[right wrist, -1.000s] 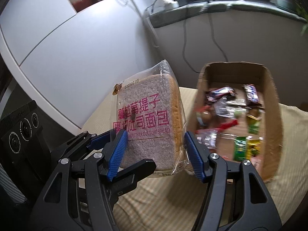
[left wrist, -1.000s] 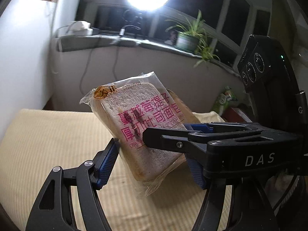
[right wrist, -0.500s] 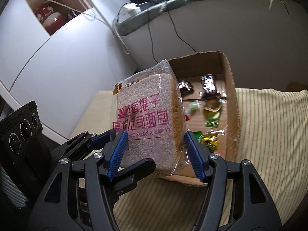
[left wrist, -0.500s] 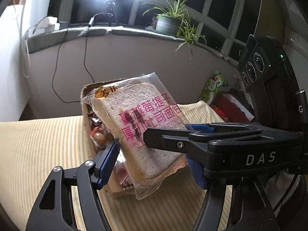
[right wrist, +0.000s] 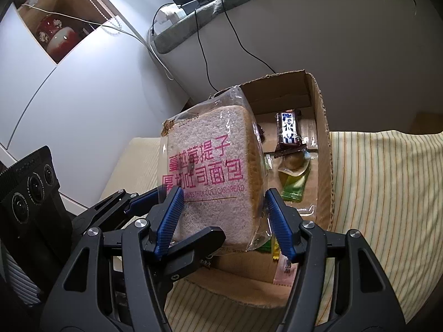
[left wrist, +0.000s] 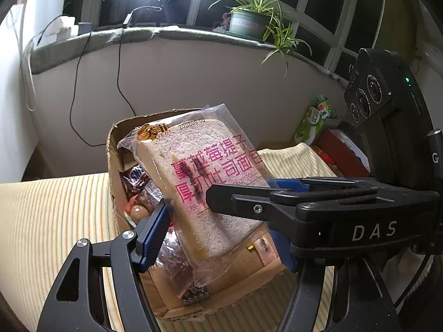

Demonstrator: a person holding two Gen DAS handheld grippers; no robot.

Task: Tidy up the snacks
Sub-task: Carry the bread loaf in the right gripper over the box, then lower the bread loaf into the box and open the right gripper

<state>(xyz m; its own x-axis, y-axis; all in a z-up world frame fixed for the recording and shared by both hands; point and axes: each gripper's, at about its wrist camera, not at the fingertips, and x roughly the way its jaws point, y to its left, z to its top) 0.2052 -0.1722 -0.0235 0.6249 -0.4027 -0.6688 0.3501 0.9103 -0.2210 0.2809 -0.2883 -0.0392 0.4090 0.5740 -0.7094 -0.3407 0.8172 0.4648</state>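
A clear-wrapped pack of thick toast bread (left wrist: 205,182) with pink lettering is held in the air over an open cardboard box (left wrist: 221,293) of snacks. My left gripper (left wrist: 218,221) is shut on its lower part. My right gripper (right wrist: 224,215) has its blue pads on both sides of the same bread pack (right wrist: 210,174), and it is shut on it too. The box (right wrist: 324,149) holds a dark blue-and-white bar (right wrist: 289,130), a green packet (right wrist: 295,185) and several other wrapped snacks. The box stands on a striped yellow cloth (right wrist: 387,193).
A grey ledge (left wrist: 177,34) with cables and a potted plant (left wrist: 249,22) runs behind the box. A green pouch (left wrist: 314,119) and a red box (left wrist: 340,149) lie at the right. White cabinets (right wrist: 69,88) stand at the left.
Both grippers have carried the bread pack sideways until it hangs over the cardboard box, which now fills the middle of both views. The grip on the pack is unchanged.
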